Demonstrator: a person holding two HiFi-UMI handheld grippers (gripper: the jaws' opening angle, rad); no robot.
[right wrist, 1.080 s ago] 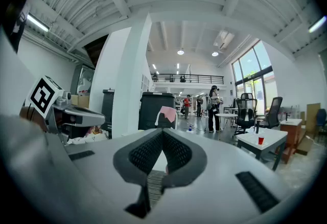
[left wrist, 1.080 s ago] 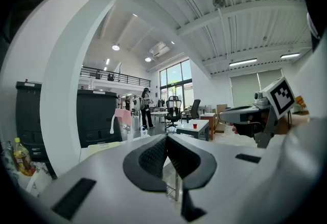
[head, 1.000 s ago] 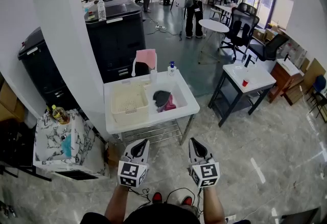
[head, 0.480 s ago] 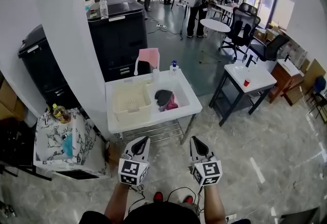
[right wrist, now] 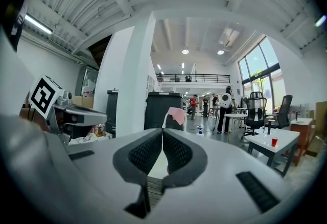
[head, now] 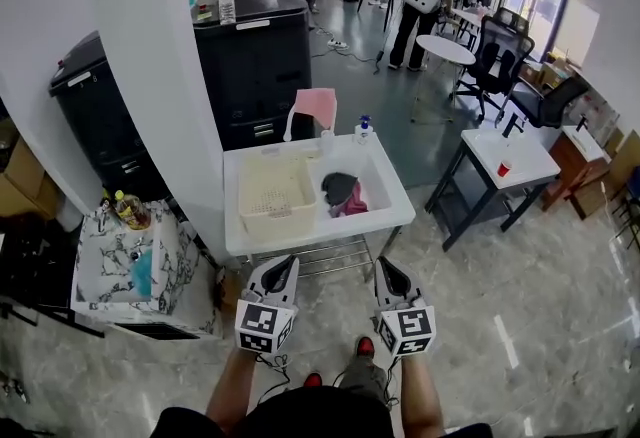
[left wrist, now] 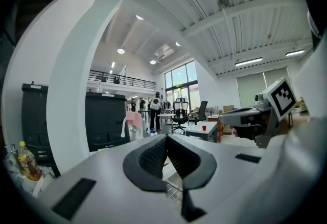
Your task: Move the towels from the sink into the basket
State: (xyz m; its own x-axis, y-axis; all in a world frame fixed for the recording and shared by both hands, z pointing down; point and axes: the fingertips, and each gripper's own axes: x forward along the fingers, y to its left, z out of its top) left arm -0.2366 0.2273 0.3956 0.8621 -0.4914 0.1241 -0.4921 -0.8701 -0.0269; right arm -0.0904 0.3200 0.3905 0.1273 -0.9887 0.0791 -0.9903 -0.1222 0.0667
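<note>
A white sink table [head: 390, 218] stands ahead in the head view. A dark grey towel [head: 340, 187] and a pink towel [head: 357, 204] lie in its basin on the right. A cream slotted basket [head: 276, 194] sits in the left half. Both grippers hover side by side just short of the table's front edge, pointing at it. My left gripper [head: 284, 268] is shut and holds nothing; in its own view the left gripper [left wrist: 166, 137] has its pads touching. My right gripper [head: 386, 268] is likewise shut and holds nothing, with the pads meeting at the right gripper [right wrist: 162, 133].
A pink cloth [head: 318, 107] hangs over the faucet, with a soap bottle [head: 362, 129] beside it. A white pillar [head: 160, 76] and black cabinets [head: 250, 56] stand behind. A marbled side table [head: 120, 271] with a bottle [head: 130, 209] is at left. A second white table [head: 515, 154] with a red cup [head: 503, 169] is at right. People stand far back.
Both grippers have moved forward together toward the sink table, which now lies closer and lower in the head view. Their jaws stay shut.
</note>
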